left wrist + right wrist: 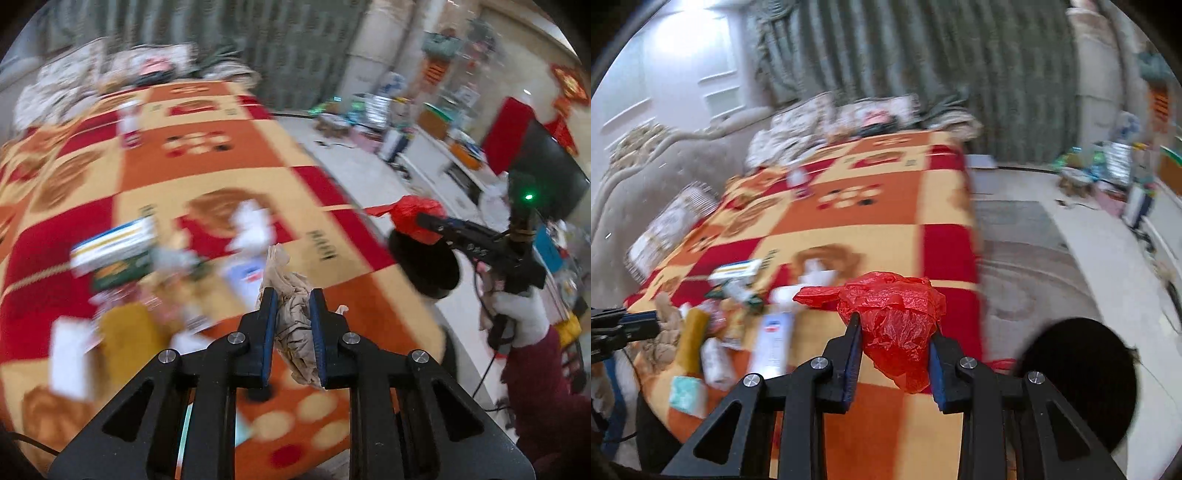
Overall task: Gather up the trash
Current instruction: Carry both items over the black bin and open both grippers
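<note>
In the left wrist view, the left gripper is pinching a crumpled beige paper wad, creased and standing upright above the patterned blanket. In the right wrist view, the right gripper is squeezing a crinkled, glossy red plastic bag beside a black bin.

Your two grippers, left and right, are black with blue finger pads and silver screws, and your right hand wears a white glove and dark red sleeve.
</note>
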The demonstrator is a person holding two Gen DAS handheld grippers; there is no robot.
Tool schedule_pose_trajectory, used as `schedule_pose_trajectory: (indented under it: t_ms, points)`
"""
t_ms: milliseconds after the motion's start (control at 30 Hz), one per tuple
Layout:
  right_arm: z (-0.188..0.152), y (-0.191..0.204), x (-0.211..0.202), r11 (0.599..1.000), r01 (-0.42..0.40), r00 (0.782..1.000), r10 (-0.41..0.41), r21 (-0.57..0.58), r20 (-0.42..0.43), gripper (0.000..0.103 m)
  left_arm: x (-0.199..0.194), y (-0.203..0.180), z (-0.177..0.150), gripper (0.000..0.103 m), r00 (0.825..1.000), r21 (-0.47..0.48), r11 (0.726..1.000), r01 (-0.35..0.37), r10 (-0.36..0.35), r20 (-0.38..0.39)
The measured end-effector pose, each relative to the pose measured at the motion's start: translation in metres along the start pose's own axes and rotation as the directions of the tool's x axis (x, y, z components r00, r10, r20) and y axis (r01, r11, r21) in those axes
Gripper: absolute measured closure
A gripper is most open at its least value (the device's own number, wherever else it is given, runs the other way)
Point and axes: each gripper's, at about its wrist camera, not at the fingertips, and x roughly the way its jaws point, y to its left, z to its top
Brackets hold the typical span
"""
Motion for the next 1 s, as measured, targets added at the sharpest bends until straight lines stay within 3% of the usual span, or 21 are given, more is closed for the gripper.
schedule_pose_trajectory:
  t_ms: [167,367,667,767,833,1000]
  points:
    - [-0.014,-0.059,-0.015,0.991,0.11,0.994,-0.109,0.082,-0.014,0.073,0.04,-0.064,0.025,0.087,0.996,0.069,0.994,0.089,-0.087,-0.028]
    - [-0.037,-0.11,-0.022,0.97,0.183,0.983,-0.178,0.157,-0.048,0.073,0.09,-0.122,0.049,0.087,0.984,0.067,0.984,0.167,-0.163,-0.071]
    - [-0.055,-0.165,-0.027,0.939,0.236,0.972,-0.225,0.248,-0.07,0.073,0.158,-0.166,0.067,0.085,0.964,0.007,0.969,0.249,-0.247,-0.103]
    - [-0.061,-0.178,-0.028,0.928,0.248,0.969,-0.235,0.279,-0.079,0.07,0.175,-0.17,0.071,0.074,0.955,-0.022,0.959,0.281,-0.282,-0.094]
    - [-0.062,-0.182,-0.029,0.922,0.25,0.968,-0.237,0.295,-0.08,0.058,0.18,-0.17,0.074,0.056,0.945,-0.05,0.949,0.31,-0.313,-0.093]
    - [-0.062,-0.184,-0.031,0.918,0.25,0.968,-0.239,0.308,-0.075,0.056,0.177,-0.166,0.074,0.055,0.95,-0.058,0.954,0.294,-0.298,-0.097]
